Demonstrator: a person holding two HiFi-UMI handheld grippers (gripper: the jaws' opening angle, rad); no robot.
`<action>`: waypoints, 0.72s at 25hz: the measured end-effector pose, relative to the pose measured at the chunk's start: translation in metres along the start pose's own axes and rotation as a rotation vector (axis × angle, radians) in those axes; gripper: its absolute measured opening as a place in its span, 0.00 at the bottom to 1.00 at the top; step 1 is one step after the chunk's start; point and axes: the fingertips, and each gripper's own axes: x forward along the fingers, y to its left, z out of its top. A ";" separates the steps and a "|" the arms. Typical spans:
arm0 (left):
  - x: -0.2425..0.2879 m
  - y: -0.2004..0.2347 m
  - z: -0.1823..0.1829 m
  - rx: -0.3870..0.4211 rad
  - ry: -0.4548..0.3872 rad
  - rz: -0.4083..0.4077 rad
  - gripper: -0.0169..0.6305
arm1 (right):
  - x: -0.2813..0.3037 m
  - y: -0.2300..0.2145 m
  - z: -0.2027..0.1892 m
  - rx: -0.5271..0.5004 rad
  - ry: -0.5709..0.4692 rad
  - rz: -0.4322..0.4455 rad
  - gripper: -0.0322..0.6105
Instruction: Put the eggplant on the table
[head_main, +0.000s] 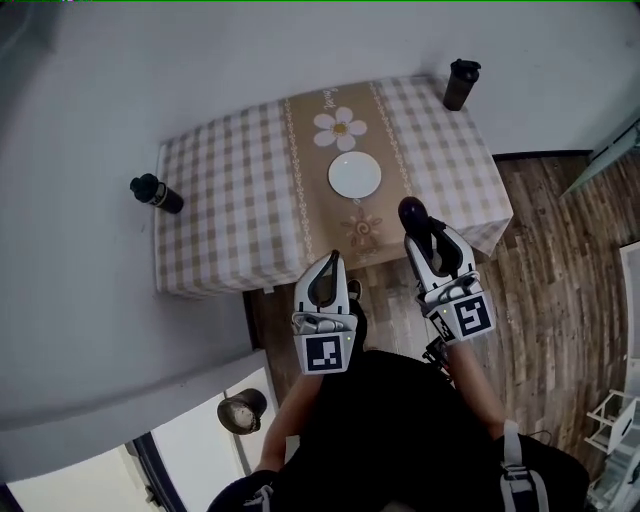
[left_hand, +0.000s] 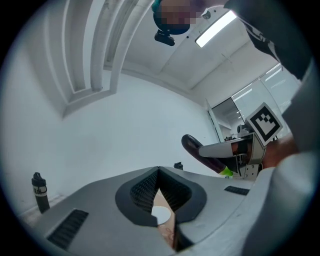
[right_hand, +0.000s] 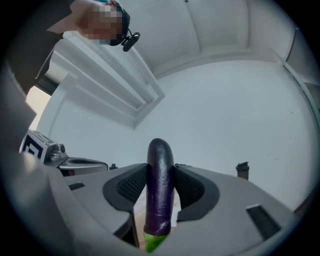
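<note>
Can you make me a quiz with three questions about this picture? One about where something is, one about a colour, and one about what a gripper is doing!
1. Where is the white plate?
A. On the wooden floor
B. In the middle of the table
C. Under the table

2. What colour is the eggplant?
A. Dark purple
B. Bright yellow
C. Orange

3. What is the right gripper doing?
A. It is wide open and empty
B. It is lying flat on the table
C. It is shut on the eggplant

Answers:
1. B, because the head view shows the plate on the tan strip that runs down the middle of the checked cloth.
2. A, because its skin is dark purple with a green stem end.
3. C, because the right gripper view shows both jaws pressed against the eggplant's sides.
</note>
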 end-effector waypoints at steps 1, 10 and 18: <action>0.002 -0.003 0.002 -0.006 0.005 -0.007 0.03 | -0.003 -0.002 0.002 0.006 0.015 -0.002 0.33; 0.036 0.010 -0.004 0.019 -0.005 -0.056 0.03 | 0.012 -0.034 -0.008 0.026 0.049 -0.077 0.33; -0.078 -0.042 -0.011 0.022 -0.221 -0.118 0.03 | -0.110 0.036 0.000 -0.142 -0.085 -0.146 0.33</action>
